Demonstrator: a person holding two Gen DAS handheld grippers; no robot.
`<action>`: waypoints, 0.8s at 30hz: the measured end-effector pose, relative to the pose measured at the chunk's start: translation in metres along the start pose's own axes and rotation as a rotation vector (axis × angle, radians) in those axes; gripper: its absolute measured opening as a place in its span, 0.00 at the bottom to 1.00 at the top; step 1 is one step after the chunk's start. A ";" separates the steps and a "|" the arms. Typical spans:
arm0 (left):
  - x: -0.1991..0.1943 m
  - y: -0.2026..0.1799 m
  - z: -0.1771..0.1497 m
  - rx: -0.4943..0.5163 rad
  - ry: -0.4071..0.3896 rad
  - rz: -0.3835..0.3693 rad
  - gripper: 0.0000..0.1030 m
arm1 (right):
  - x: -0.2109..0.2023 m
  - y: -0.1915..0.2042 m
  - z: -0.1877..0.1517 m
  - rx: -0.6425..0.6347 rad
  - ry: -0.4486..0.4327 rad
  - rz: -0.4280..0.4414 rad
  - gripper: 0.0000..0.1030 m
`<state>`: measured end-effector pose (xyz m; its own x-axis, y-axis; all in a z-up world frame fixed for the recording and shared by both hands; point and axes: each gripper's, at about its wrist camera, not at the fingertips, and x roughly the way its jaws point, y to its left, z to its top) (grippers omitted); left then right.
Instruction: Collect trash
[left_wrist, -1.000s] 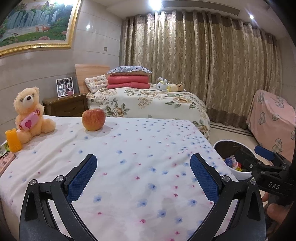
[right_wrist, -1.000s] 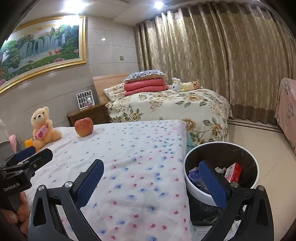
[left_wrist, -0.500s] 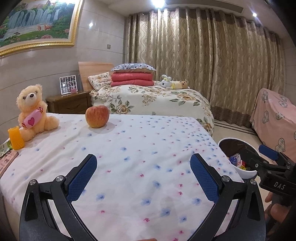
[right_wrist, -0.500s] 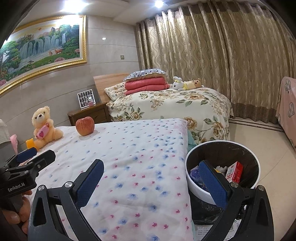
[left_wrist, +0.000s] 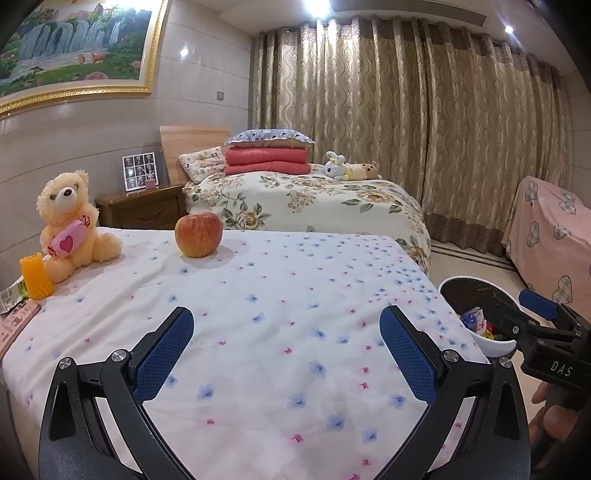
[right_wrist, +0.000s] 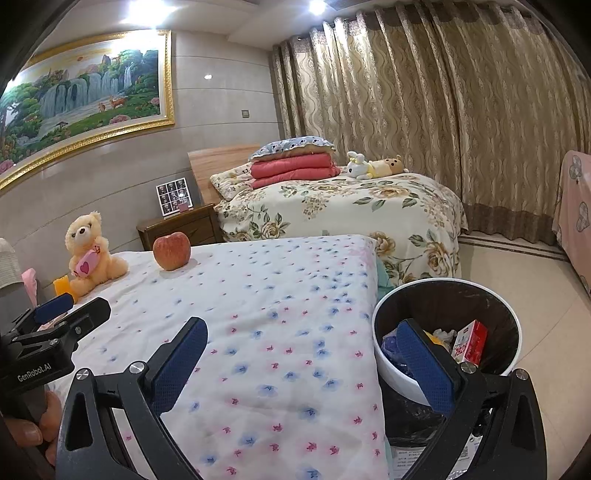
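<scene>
A white trash bin with a black liner (right_wrist: 511, 314) stands on the floor at the bed's right side and holds a red carton (right_wrist: 471, 341) and other wrappers; its rim shows in the left wrist view (left_wrist: 496, 345). My left gripper (left_wrist: 286, 349) is open and empty over the flowered bedsheet (left_wrist: 295, 295). My right gripper (right_wrist: 301, 363) is open and empty, its right finger in front of the bin. An orange foam net (left_wrist: 35, 277) and wrappers (left_wrist: 11, 295) lie at the bed's left edge.
An apple (left_wrist: 198, 234) and a teddy bear (left_wrist: 70, 225) sit on the bed's far side. A wooden nightstand (left_wrist: 142, 210) and a second bed (left_wrist: 314, 199) stand behind. A pink covered chair (left_wrist: 550, 229) is at right.
Both grippers have risen and drawn back slightly; the bed and bin sit lower in view. Both stay open and empty.
</scene>
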<state>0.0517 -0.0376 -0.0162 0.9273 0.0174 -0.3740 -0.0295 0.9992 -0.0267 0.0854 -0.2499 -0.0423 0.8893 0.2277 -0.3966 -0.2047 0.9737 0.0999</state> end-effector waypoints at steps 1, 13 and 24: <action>0.000 0.000 0.000 0.000 -0.001 -0.001 1.00 | 0.000 0.000 0.000 0.001 -0.001 0.000 1.00; 0.000 -0.002 0.000 0.003 0.001 -0.004 1.00 | 0.000 -0.002 0.000 0.008 -0.002 0.002 1.00; 0.001 -0.003 0.000 0.005 0.004 -0.006 1.00 | 0.000 -0.002 0.000 0.009 -0.002 0.001 1.00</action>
<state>0.0527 -0.0402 -0.0168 0.9258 0.0112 -0.3778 -0.0219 0.9995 -0.0241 0.0857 -0.2520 -0.0429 0.8902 0.2282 -0.3943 -0.2015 0.9735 0.1085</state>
